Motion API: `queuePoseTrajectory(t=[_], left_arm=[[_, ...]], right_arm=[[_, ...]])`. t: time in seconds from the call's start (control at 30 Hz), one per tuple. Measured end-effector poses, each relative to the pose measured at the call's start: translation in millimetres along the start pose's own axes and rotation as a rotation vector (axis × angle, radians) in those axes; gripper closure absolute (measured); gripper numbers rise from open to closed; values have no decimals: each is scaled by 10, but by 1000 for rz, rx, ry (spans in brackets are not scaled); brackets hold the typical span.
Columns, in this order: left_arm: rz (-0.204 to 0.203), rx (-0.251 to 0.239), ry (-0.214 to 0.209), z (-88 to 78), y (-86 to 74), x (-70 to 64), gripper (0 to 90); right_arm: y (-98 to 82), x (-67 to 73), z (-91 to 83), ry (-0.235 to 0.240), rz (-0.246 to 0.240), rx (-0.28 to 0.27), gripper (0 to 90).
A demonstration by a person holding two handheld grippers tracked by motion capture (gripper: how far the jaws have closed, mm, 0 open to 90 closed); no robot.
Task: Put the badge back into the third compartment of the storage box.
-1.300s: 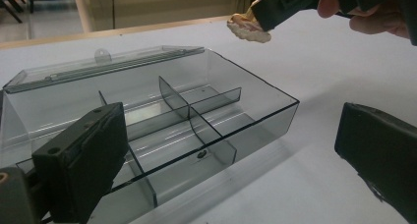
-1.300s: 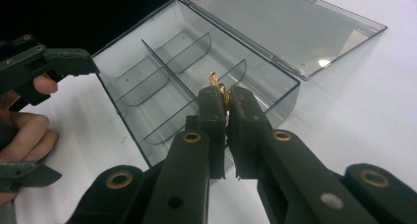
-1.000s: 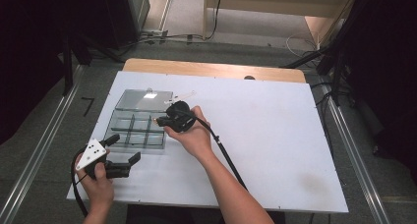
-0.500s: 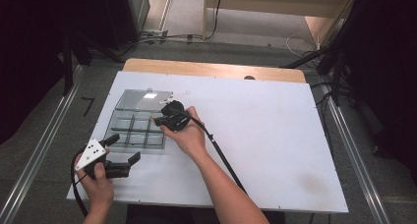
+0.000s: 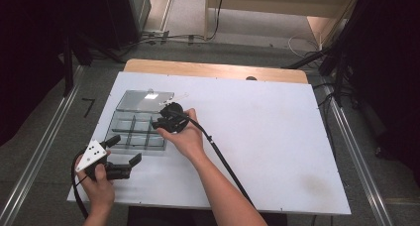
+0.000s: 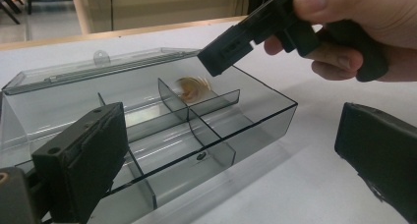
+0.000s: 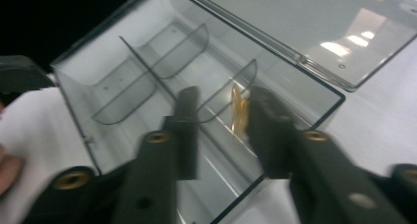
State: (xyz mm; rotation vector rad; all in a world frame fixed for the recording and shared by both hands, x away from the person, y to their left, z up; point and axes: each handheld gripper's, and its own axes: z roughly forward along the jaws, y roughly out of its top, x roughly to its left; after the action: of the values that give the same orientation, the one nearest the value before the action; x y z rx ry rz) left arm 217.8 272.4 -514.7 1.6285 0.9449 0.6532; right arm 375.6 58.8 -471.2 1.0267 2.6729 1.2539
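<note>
A clear plastic compartment box (image 5: 130,137) lies on the white table (image 5: 277,132) with its lid (image 5: 143,100) folded back. My right gripper (image 5: 158,122) hovers over the box's right side, tilted down into it. Its jaws have just been opening and now stand apart (image 7: 221,130). A small golden, blurred thing (image 7: 239,113) shows between them, close to the right jaw, with no pad seen pressing on it. In the left gripper view this golden thing (image 6: 193,86) sits in the far right compartment, below the right gripper's jaw tip. My left gripper (image 5: 125,149) is open and holds nothing, just in front of the box (image 6: 231,170).
A small dark speck (image 6: 200,156) lies in a near compartment of the box (image 6: 162,130). The right gripper's cable (image 5: 223,161) trails back along the forearm. The wooden strip (image 5: 213,70) marks the table's far edge. Bare white table spreads to the right.
My right gripper has shifted slightly left and lower over the box. The left hand has stayed put.
</note>
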Motion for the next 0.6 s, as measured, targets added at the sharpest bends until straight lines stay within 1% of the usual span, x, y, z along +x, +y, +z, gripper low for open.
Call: queuePoseTrajectory(t=[0.03,0.07,0.1,0.13,0.17,0.2,0.33,0.37,0.4,0.43,0.47,0.5,0.6], left_arm=[[1,0,-1,0,0,1,0],[-1,-1,-1,0,0,0,0],[0,-1,0,0,0,0,0],[0,-1,0,1,0,-1,0],[0,-1,0,1,0,-1,0],[0,-1,0,1,0,-1,0],[1,-1,-1,1,0,0,0],[0,-3,-1,2,0,-1,0],[1,-2,-1,2,0,-2,0],[1,-1,0,2,0,-3,0],[1,-1,0,3,0,-3,0],[1,0,1,3,0,-4,0],[4,2,1,2,0,-3,0]], right_arm=[[5,6,-25,11,-2,0,573],[5,6,-25,11,-2,0,573],[13,18,-72,26,7,-2,473],[13,18,-72,26,7,-2,473],[19,23,-99,35,9,-3,444],[25,40,-152,40,4,-20,394],[33,61,-260,45,-9,-50,296],[32,72,-299,44,-15,-60,296],[31,78,-330,43,-21,-70,246],[31,78,-330,43,-21,-70,246],[23,84,-390,46,-26,-81,193],[23,84,-390,46,-26,-81,193],[-1,75,-476,57,-32,-94,118]])
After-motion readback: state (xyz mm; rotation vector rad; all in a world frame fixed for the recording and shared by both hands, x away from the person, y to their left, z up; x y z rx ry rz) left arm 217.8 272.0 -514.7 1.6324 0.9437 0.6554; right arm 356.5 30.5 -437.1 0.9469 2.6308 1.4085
